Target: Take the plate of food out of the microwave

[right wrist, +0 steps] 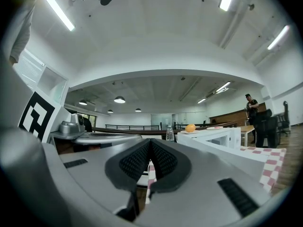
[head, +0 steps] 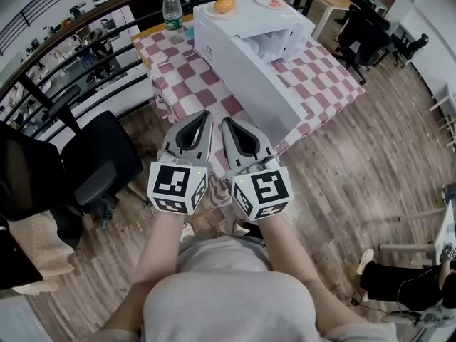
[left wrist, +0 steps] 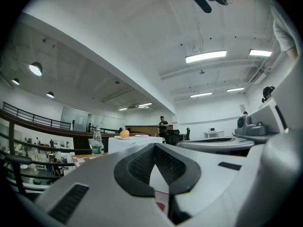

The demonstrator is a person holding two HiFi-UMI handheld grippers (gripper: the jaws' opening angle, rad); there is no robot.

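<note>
A white microwave point(head: 249, 20) stands on a table with a pink-checked cloth point(head: 320, 77); its door point(head: 249, 84) hangs open toward me. The cavity point(head: 267, 45) shows only pale shapes, so I cannot make out a plate inside. An orange point(head: 224, 5) and a small plate point(head: 271, 2) lie on top. My left gripper point(head: 206, 114) and right gripper point(head: 226, 120) are side by side just short of the table's near edge, both shut and empty. They point level at the microwave point(left wrist: 132, 141) point(right wrist: 213, 136). The left gripper point(left wrist: 154, 145) and right gripper point(right wrist: 150, 141) have their pads together.
A water bottle point(head: 172, 13) stands on the table left of the microwave. A black office chair point(head: 92, 162) is on the wooden floor to my left, by a curved railing point(head: 43, 63). More chairs point(head: 370, 27) stand at the back right, and a person sits low at the right point(head: 399, 283).
</note>
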